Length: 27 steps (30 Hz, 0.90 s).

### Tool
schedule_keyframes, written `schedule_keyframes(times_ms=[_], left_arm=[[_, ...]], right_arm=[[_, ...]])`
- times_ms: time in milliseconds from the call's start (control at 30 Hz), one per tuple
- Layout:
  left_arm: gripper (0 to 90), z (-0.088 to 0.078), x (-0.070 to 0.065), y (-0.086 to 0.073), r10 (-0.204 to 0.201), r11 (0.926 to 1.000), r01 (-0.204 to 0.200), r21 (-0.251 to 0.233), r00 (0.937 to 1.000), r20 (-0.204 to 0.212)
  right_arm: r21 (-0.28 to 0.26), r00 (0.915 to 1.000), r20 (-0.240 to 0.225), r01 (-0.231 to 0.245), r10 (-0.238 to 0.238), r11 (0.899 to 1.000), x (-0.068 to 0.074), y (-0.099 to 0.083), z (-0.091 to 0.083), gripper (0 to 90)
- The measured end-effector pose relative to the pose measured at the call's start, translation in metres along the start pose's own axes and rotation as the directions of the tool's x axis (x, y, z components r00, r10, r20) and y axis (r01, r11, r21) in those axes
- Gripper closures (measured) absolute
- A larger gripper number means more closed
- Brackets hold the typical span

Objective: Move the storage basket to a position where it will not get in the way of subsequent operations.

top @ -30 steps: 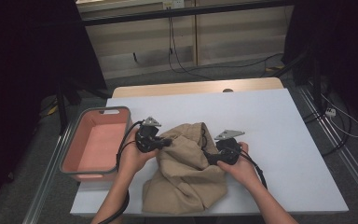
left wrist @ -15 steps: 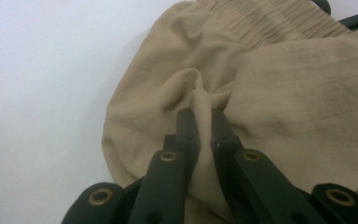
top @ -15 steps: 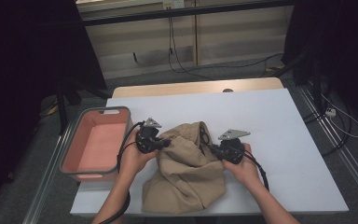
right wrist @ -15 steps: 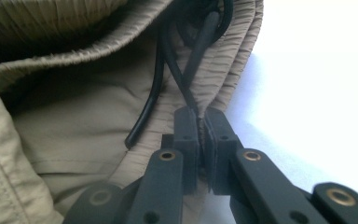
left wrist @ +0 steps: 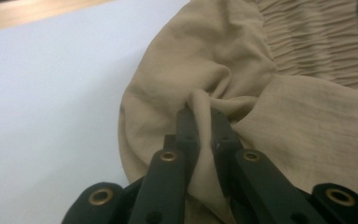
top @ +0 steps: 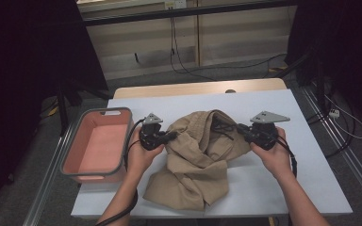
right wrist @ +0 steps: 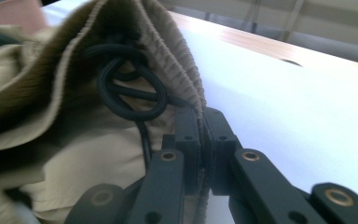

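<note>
Right gripper lifted trousers waistband

Trousers on worktop, centre; tub at worktop's left edge; left hand-held gripper at trousers' left side, right hand-held gripper at their right

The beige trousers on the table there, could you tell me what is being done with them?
A person is working the beige trousers with two hand-held tongs. The left tongs are shut on a fold of fabric at one side; the right tongs are clamped on the elastic waistband by the black drawstring, so the waist is held up between them. A pink tub sits beside.
</note>
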<state>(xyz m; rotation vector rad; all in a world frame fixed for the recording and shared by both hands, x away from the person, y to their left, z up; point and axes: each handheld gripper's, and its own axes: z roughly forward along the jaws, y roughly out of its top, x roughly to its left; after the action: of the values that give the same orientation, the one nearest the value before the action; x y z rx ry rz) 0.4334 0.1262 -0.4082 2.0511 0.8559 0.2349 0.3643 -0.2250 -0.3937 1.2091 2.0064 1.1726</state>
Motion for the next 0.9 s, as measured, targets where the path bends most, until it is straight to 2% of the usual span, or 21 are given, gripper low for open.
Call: schedule_keyframes(times_ms=[67,167,267,333,400,433,467,500,567,600,633,733,767,833,867,900], left_arm=[[85.5,0.004,0.01,-0.008,-0.027,0.9994,0.027,0.023,0.9995,-0.019],[85.4,0.01,0.026,-0.028,-0.073,0.9944,0.075,0.074,0.997,-0.025],[85.4,0.012,0.028,-0.033,-0.084,0.9927,0.086,0.084,0.996,-0.031],[85.5,0.012,0.029,-0.035,-0.073,0.9916,0.077,0.104,0.9964,-0.044],[85.5,0.013,0.029,-0.037,-0.078,0.9909,0.083,0.106,0.9958,-0.048],[85.4,0.013,0.028,-0.038,-0.081,0.9911,0.086,0.102,0.9955,-0.048],[85.4,0.013,0.028,-0.038,-0.075,0.9912,0.08,0.106,0.9959,-0.05],[85.5,0.013,0.028,-0.038,-0.07,0.9913,0.076,0.107,0.9959,-0.057],[85.5,0.013,0.027,-0.038,-0.062,0.9909,0.069,0.116,0.9959,-0.065],[85.5,0.013,0.027,-0.039,-0.065,0.9906,0.073,0.115,0.9954,-0.07],[85.5,0.013,0.027,-0.04,-0.071,0.9911,0.079,0.107,0.9946,-0.076],[85.5,0.013,0.026,-0.04,-0.068,0.9916,0.075,0.105,0.9947,-0.077],[85.5,0.012,0.026,-0.039,-0.058,0.9914,0.066,0.112,0.9953,-0.078],[85.5,0.013,0.026,-0.039,-0.059,0.9913,0.068,0.113,0.9951,-0.08],[85.5,0.013,0.026,-0.039,-0.057,0.9914,0.066,0.113,0.9949,-0.084],[85.5,0.013,0.025,-0.039,-0.054,0.9911,0.064,0.117,0.9948,-0.086]], right_arm=[[0.0,0.9999,0.0,0.012,-0.012,1.0,0.004,0.0,0.003,85.5],[0.032,0.9986,-0.038,0.037,-0.036,0.999,0.018,-0.006,0.02,84.9],[0.035,0.9981,-0.047,0.04,-0.038,0.999,0.023,-0.011,0.027,84.6],[0.057,0.9977,-0.052,0.046,-0.043,0.997,0.027,-0.018,0.034,83.1],[0.056,0.9979,-0.054,0.039,-0.036,0.998,0.026,-0.019,0.034,81.4],[0.042,0.9984,-0.055,0.015,-0.013,0.999,0.025,-0.02,0.032,76.3],[0.042,0.9984,-0.055,0.015,-0.013,0.999,0.025,-0.02,0.032,76.3],[0.043,0.9988,-0.049,-0.004,0.007,0.999,0.023,-0.022,0.029,64.0],[0.042,0.9993,-0.031,-0.019,0.02,0.999,0.02,-0.025,0.025,52.3],[0.042,0.9993,-0.031,-0.019,0.02,0.999,0.02,-0.025,0.025,52.3],[0.037,0.9993,-0.019,-0.033,0.033,0.999,0.018,-0.028,0.021,41.3],[0.034,0.9992,-0.011,-0.038,0.038,0.999,0.016,-0.033,0.017,36.7],[0.059,0.9992,-0.008,-0.038,0.039,0.998,0.015,-0.039,0.015,30.5],[0.071,0.9993,-0.003,-0.037,0.037,0.997,0.014,-0.042,0.014,29.1],[0.079,0.9989,-0.007,-0.045,0.045,0.996,0.013,-0.046,0.014,29.1],[0.082,0.9955,-0.034,-0.085,0.088,0.993,0.011,-0.051,0.013,28.2]])
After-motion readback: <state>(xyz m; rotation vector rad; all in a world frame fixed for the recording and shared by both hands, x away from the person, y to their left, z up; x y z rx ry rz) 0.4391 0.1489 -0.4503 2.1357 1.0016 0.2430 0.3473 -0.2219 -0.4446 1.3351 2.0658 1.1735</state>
